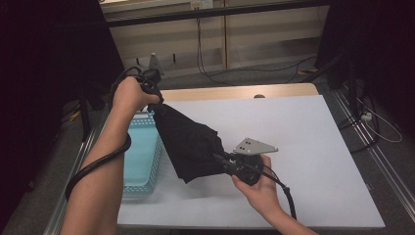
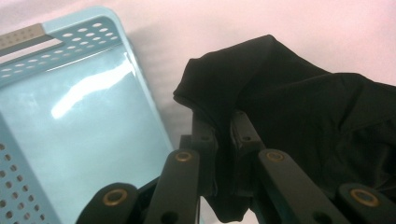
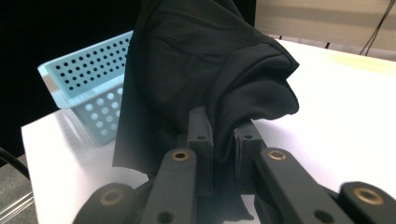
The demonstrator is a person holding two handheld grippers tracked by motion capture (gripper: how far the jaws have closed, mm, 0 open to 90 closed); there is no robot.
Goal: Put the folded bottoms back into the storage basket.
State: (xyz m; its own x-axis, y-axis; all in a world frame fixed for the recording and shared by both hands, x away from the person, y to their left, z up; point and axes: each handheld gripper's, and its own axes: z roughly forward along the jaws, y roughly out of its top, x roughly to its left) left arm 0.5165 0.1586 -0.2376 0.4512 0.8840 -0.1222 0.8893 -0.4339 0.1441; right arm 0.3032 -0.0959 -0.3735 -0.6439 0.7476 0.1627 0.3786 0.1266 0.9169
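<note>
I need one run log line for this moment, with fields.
left gripper: shut on black cloth | right gripper: shut on black cloth | cloth: held above table | blue basket: empty

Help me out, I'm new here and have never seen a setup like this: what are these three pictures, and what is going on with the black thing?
A person stands at a white table with a hand-held clamp tool in each hand. The high view looks down from above. The left gripper and the right gripper each pinch one end of a black cloth, lifting it off the table between them. The other two pictures come from small cameras riding on the tools: each looks along its own black jaws, closed on the cloth. A light blue plastic basket with holes in its walls sits at the table's left edge.
</note>
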